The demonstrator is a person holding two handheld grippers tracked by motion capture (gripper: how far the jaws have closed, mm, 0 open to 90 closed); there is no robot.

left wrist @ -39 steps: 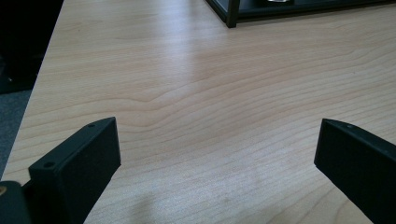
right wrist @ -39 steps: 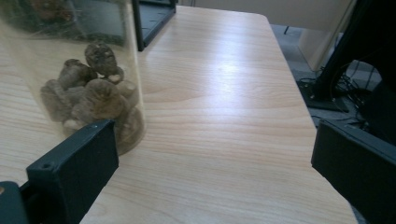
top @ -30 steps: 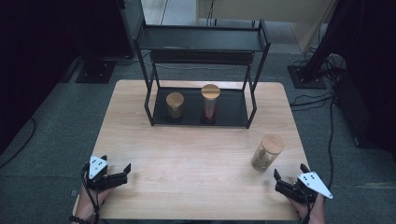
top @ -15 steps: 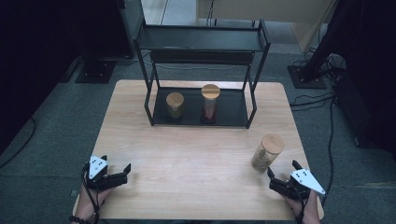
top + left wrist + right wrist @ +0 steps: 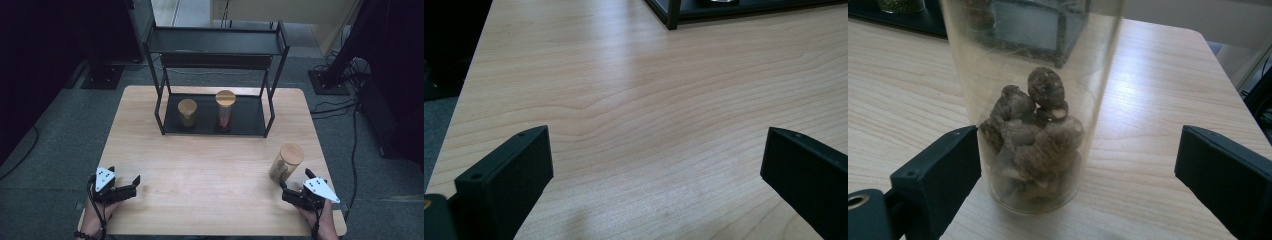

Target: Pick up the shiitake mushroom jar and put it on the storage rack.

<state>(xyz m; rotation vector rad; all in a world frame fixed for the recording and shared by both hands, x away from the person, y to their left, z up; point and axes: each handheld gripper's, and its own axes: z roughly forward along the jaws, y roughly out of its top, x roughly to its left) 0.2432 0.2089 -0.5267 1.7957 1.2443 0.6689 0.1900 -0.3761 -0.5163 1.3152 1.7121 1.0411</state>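
A clear glass jar (image 5: pixel 285 162) with a wooden lid holds brown lumps and stands on the table's right side. My right gripper (image 5: pixel 296 181) lies just in front of it, near the front edge. In the right gripper view the jar (image 5: pixel 1033 125) stands between the two black jaws, close to the left one and well apart from the right one. My right gripper (image 5: pixel 1078 160) is open; its jaws have just been closing a little, with the jar between them. My left gripper (image 5: pixel 123 176) rests at the front left, open over bare wood (image 5: pixel 656 155).
A black two-tier metal rack (image 5: pixel 215 45) stands at the back of the wooden table (image 5: pixel 210 170). On its lower shelf are a short jar with green contents (image 5: pixel 187 111) and a taller jar with reddish contents (image 5: pixel 225 109). Cables lie on the floor at the right.
My right gripper has slid left and forward along the front edge until its jaws straddle the jar. The left gripper and the jars have stayed put.
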